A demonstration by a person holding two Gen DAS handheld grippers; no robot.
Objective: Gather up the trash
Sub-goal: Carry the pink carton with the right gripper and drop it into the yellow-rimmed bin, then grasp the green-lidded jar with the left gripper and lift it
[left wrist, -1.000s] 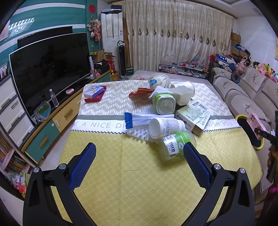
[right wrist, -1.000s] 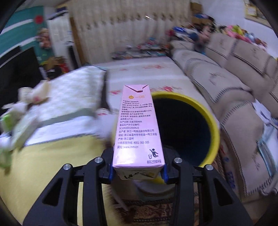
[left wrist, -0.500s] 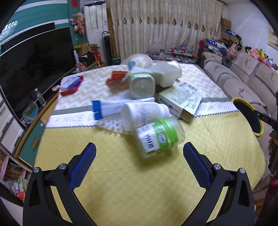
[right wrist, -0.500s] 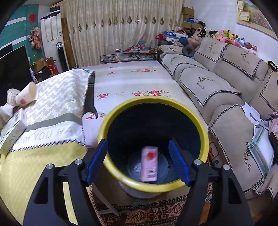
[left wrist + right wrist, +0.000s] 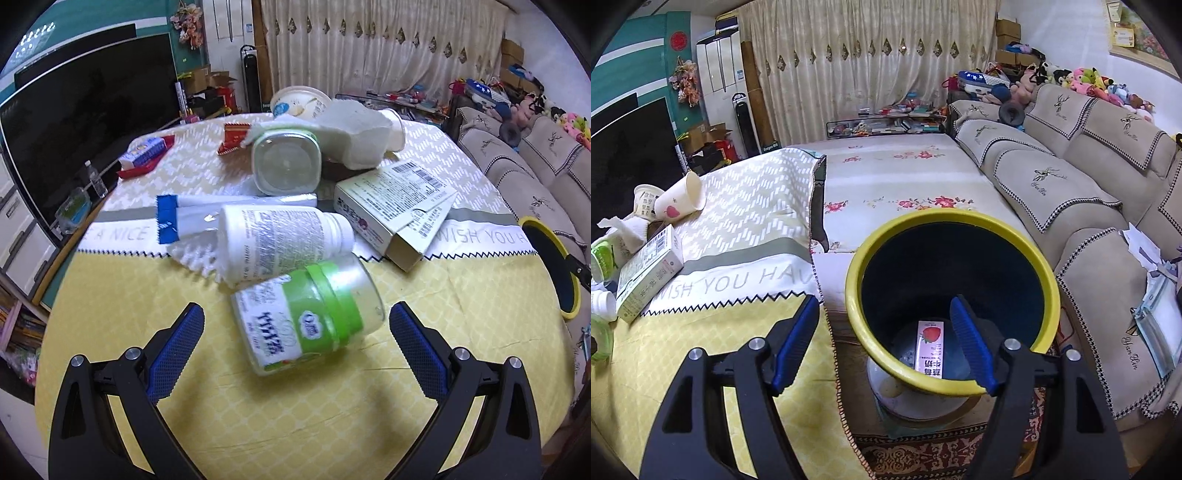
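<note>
A pink milk carton (image 5: 930, 349) lies inside the yellow-rimmed bin (image 5: 857, 325), lower centre. The right hand-held gripper (image 5: 884, 345) hangs wide and empty above it. The left hand-held gripper (image 5: 295, 347), wide, frames a green-labelled jar (image 5: 303, 317); much trash remains on the counter (image 5: 295, 424).

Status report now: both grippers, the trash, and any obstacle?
Left gripper open, jar between fingers. Right gripper open, empty. Pink carton in bin. White bottle touches jar.
</note>
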